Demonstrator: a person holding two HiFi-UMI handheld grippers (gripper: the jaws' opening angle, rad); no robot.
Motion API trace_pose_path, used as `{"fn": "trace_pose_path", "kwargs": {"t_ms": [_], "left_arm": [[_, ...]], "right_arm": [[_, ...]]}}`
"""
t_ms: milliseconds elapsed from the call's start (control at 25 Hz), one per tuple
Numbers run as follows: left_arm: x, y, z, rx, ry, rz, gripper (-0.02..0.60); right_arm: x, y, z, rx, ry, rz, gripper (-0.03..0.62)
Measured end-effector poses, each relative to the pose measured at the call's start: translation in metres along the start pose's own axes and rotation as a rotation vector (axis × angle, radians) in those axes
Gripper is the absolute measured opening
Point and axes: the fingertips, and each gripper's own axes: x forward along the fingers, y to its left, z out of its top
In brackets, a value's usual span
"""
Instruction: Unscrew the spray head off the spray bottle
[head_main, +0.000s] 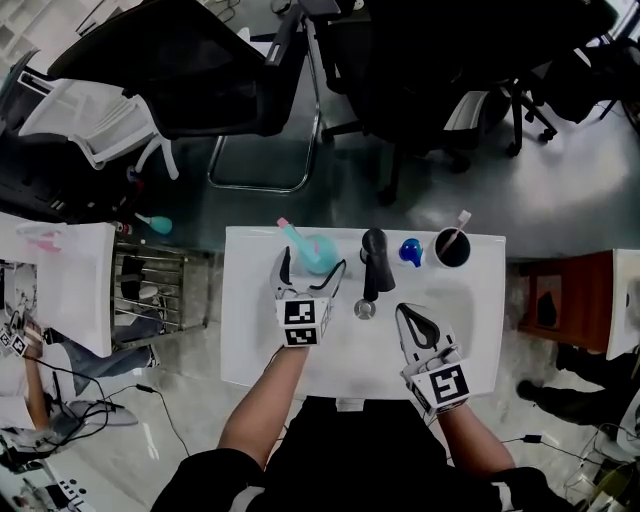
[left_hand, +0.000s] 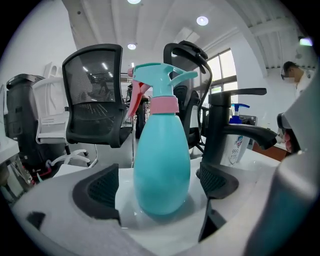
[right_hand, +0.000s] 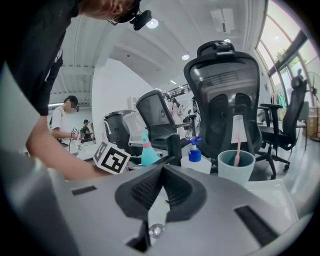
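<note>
Spray bottle (head_main: 315, 252) stands upright at the back of the sink (head_main: 250, 340), spray head (left_hand: 160, 80) on over the pink collar, so nothing is undone yet. Our left hand-held gripper (head_main: 312, 268) has its jaws apart around the belly and doesn't look to be pressing. The right hand-held gripper (head_main: 415, 322) is closed on nothing, nearer us. The faucet (head_main: 373, 262) crowds just beside the bottle, with a pump bottle (head_main: 410, 252) and a toothbrush cup (head_main: 452, 248) beyond.
</note>
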Motion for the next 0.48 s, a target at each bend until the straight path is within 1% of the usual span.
{"fn": "trace_pose_path", "kwargs": {"t_ms": [240,480], "left_arm": [[0.009,0.002,-0.002,-0.006,-0.003,0.012,0.52],[0.011,-0.002,0.0,0.015,-0.015,0.015,0.511]], "right_arm": [[0.006,0.005,-0.007,0.006,0.006,0.027,0.006],[0.006,0.004,-0.011,0.002,0.017,0.037,0.006]]}}
